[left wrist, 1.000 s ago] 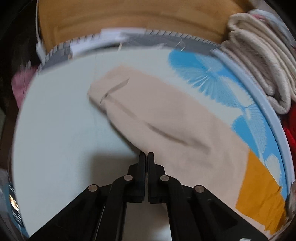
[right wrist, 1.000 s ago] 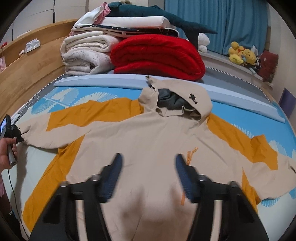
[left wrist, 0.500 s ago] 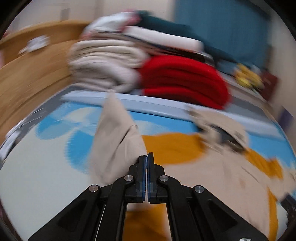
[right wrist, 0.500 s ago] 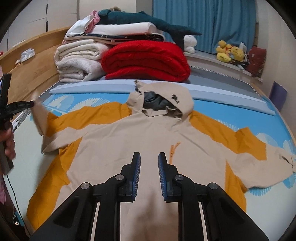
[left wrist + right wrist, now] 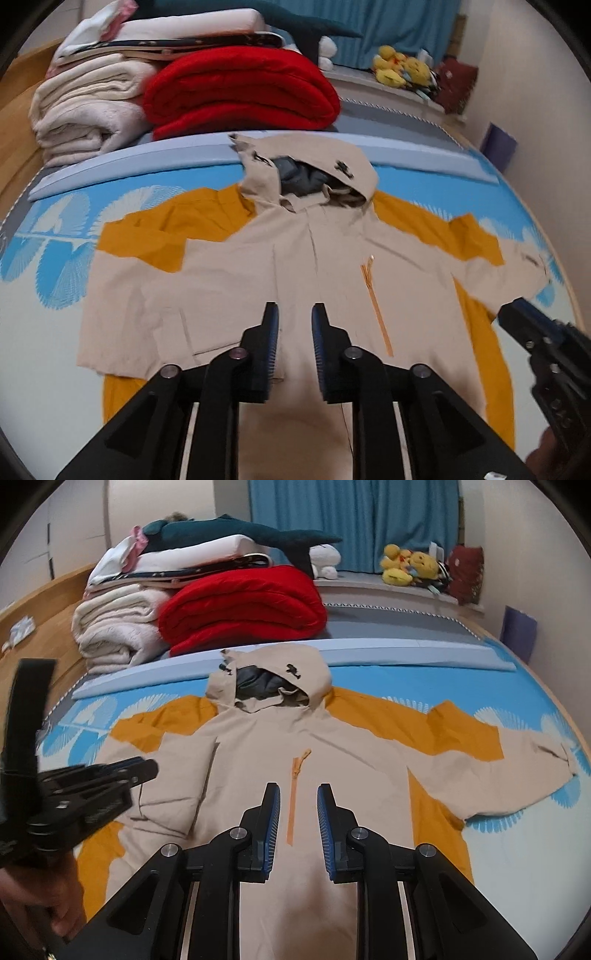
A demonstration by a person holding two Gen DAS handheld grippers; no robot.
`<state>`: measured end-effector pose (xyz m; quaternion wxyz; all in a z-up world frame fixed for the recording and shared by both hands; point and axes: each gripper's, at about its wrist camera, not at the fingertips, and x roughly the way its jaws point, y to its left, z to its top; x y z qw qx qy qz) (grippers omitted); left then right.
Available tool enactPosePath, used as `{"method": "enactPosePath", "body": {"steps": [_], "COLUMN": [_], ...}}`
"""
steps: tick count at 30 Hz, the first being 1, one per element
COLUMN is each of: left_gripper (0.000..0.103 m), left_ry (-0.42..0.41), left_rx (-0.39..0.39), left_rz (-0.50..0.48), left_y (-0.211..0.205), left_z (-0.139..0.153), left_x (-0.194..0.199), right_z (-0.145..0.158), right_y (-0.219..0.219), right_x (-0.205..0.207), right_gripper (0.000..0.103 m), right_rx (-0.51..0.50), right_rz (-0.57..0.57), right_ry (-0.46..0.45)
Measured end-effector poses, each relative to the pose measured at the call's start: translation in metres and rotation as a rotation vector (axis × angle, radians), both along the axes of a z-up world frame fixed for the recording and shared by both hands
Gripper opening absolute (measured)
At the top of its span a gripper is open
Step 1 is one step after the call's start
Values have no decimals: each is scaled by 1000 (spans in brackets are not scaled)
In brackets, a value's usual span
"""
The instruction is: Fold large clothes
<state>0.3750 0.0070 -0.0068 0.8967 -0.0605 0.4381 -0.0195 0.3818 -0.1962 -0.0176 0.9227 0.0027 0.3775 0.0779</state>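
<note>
A: Where is the jacket (image 5: 295,746) lying?

B: It is lying face up on the bed (image 5: 517,834), directly ahead of and below both claws, with the hood (image 5: 269,672) pointing away from them. This layout is keeping every edge reachable.

A: What is the state of the left claw (image 5: 294,332)?

B: Its jaws are standing narrowly apart and gripping nothing. It is hovering over the chest, just left of the orange zip (image 5: 375,295).

A: And the left sleeve (image 5: 147,302)?

B: It is lying doubled inward across the left chest, left of that claw. That placement is squaring the left side for the body fold.

A: What is the right claw (image 5: 298,812) doing?

B: It is hovering above the zip, jaws narrowly apart, empty.

A: Which part is remaining?

B: The right sleeve (image 5: 509,771) is lying stretched outward, well to the right of the right claw. Judged from this, it needs the matching inward fold next.
</note>
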Motion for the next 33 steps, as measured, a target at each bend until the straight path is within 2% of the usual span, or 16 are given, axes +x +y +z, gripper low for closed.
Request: {"method": "enactPosePath", "body": {"steps": [3, 7, 9, 11, 12, 13, 14, 15, 18, 21, 24, 26, 28, 33], "left_gripper": [19, 19, 19, 19, 19, 17, 15, 15, 15, 15, 15, 15, 15, 15], "left_ry": [12, 38, 24, 37, 113, 153, 165, 159, 156, 183, 194, 198, 208, 232], "left_rx": [21, 6, -14, -5, 27, 23, -24, -64, -90, -164, -130, -143, -177, -195], "left_rz": [105, 213, 273, 281, 297, 312, 326, 316, 298, 366, 473, 514, 533, 521], "left_y": [24, 57, 73, 79, 81, 83, 88, 90, 97, 129, 158, 173, 186, 198], "left_z": [15, 15, 7, -8, -22, -28, -32, -33, -29, -29, -28, -30, -33, -37], "left_x": [-6, -11, -19, -22, -15, -10, -4, 0, 4, 6, 5, 4, 3, 3], "right_z": [6, 15, 15, 11, 9, 5, 0, -4, -18, -33, -45, -52, -60, -89], "right_y": [0, 13, 21, 31, 34, 39, 44, 47, 60, 73, 87, 98, 114, 160], "right_x": [6, 9, 10, 9, 8, 7, 9, 10, 12, 18, 26, 31, 34, 32], "right_gripper": [23, 20, 12, 12, 12, 12, 12, 12, 13, 13, 13, 13, 14, 16], "right_rx": [23, 45, 47, 52, 52, 44, 34, 34, 12, -3, -3, -23, -29, -85], "right_rz": [3, 36, 54, 78, 86, 97, 109, 122, 167, 187, 218, 248, 296, 438], "right_ry": [-9, -50, -63, -61, -62, -60, -44, -32, -14, 17, 46, 54, 75, 120]}}
